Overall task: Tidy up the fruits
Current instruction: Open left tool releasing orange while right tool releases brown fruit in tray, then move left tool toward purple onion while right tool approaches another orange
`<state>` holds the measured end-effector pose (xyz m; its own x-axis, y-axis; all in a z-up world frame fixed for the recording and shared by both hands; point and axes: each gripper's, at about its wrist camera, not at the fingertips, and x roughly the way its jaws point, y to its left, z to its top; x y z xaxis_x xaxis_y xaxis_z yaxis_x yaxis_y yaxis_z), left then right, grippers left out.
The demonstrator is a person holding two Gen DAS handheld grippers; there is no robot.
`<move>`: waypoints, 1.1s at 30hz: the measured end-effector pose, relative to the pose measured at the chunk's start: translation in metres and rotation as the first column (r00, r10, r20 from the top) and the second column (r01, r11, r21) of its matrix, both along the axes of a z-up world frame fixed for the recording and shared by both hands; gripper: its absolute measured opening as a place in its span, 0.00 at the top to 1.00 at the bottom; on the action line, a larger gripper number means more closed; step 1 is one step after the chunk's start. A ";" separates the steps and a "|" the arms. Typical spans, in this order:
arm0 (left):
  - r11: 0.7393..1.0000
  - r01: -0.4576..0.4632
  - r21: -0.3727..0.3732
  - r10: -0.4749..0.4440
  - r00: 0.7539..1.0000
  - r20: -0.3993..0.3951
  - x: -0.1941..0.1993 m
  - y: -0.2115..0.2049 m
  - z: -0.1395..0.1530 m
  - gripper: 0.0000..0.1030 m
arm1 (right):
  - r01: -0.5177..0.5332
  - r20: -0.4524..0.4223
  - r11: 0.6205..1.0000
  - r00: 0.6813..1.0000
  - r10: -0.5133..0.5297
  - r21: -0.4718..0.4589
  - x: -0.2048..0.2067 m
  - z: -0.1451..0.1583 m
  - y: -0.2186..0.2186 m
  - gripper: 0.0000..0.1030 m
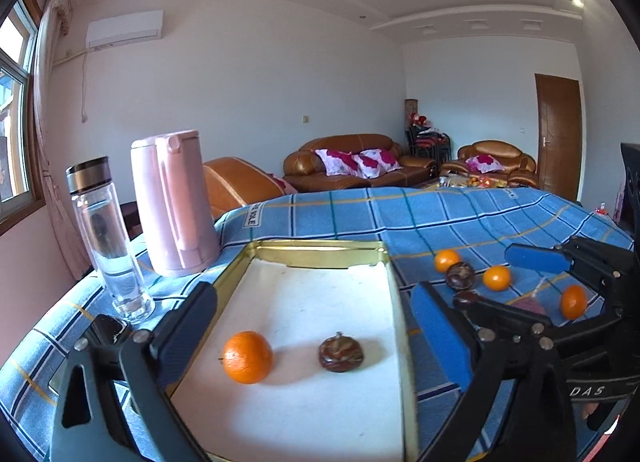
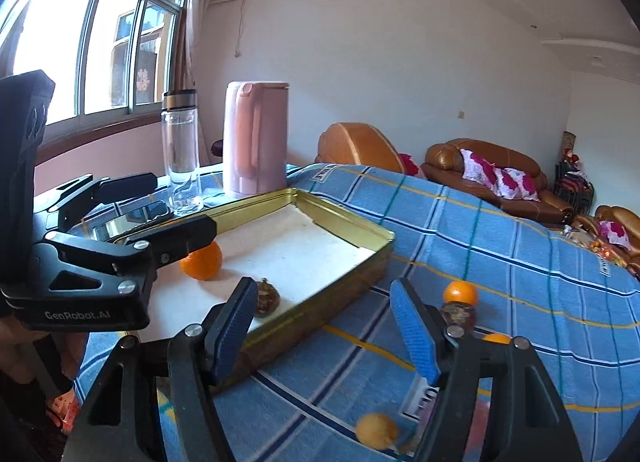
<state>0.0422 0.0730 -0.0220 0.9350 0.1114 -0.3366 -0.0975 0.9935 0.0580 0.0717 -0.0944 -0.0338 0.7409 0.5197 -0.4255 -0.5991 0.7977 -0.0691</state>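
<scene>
Left wrist view: the left tool, spread wide and empty, frames a gold metal tin holding one round orange and one wrinkled brown fruit. Three oranges and two brown fruits lie on the checked surface right of the tin.

Right wrist view: the right tool, wide and empty, hangs over the tin's near corner; one pale yellow fruit lies below

A pink kettle stands beside a glass bottle on the blue plaid cloth.

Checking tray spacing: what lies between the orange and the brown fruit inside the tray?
Nothing: only bare white tray floor separates the orange and brown fruit, shown best in the left wrist view.
</scene>
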 end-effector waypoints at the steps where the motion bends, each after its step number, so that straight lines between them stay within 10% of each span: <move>1: 1.000 0.023 -0.002 -0.023 1.000 0.001 0.001 -0.009 0.000 0.03 | 0.029 0.009 1.000 1.000 -0.029 0.006 -0.003 0.001 -0.014 0.28; 13: 0.974 0.228 0.000 -0.227 0.969 -0.096 0.032 -0.105 -0.019 0.03 | 0.366 -0.072 0.931 0.929 -0.364 0.016 0.008 -0.012 -0.127 0.27; 23: 0.951 0.307 0.024 -0.298 0.937 -0.182 0.047 -0.139 -0.034 0.05 | 0.392 -0.181 0.920 0.905 -0.385 0.003 0.019 -0.036 -0.147 0.27; 33: 0.906 0.423 0.026 -0.388 0.853 -0.350 0.075 -0.170 -0.052 0.21 | 0.378 -0.314 0.926 0.879 -0.359 0.000 0.036 -0.050 -0.160 0.36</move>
